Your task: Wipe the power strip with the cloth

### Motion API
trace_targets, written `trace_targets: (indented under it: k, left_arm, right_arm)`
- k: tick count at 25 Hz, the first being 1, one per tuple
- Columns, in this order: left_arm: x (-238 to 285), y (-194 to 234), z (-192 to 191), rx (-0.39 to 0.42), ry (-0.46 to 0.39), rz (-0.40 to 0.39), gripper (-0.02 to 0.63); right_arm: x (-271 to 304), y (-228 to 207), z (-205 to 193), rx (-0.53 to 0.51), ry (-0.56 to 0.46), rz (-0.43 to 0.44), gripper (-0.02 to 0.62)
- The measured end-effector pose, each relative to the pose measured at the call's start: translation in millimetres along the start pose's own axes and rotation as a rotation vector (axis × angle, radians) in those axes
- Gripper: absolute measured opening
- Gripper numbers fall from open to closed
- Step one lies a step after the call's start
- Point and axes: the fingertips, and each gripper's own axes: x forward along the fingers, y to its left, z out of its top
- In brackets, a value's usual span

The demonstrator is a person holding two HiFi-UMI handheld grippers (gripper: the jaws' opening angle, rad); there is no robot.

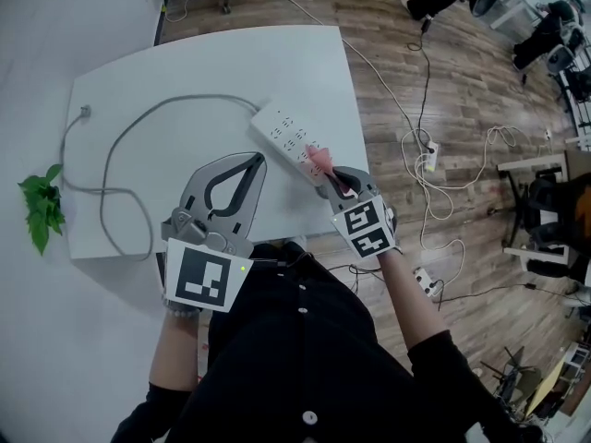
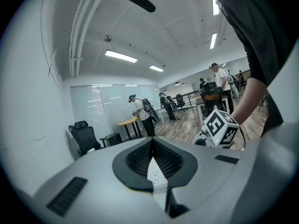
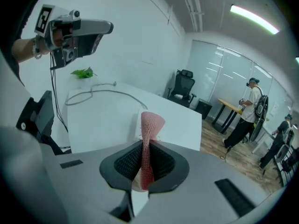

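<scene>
Right gripper tight on cloth over power strip; left gripper closed, empty; grey cable nearby

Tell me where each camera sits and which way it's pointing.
Head view: on the person's head, looking down at table, power strip, left tongs, right tongs, forearms.
Left gripper view: on the left tongs, shut, facing the office; person's arm shows.
Right gripper view: on the right tongs, gripping the cloth, facing the table.
Shared: cable, head and right gripper views.
</scene>
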Motion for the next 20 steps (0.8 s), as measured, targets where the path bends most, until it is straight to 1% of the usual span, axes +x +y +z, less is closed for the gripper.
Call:
trace_targets:
  k: [3,6,13,20]
  left_arm:
    - [0,0,7,0.013,-0.011,-0.007,0.014]
    - [1,0,15,0.018,-0.029,-0.01,0.014]
    - [3,0,30,0.034,-0.057,-0.013,0.014]
    - [0,1,33,0.039,-0.065,-0.013,0.014]
  right_arm:
    - [-17,-8,18,0.06,-0.068,-0.035,0.05]
    - [-35,-14,38,0.076,-0.128,-0.065,0.05]
    - [-75,-14,85,0.025,-0.251,-0.093,0.051]
    - [-99,-14,119,0.033,-0.343,-0.125,0.051]
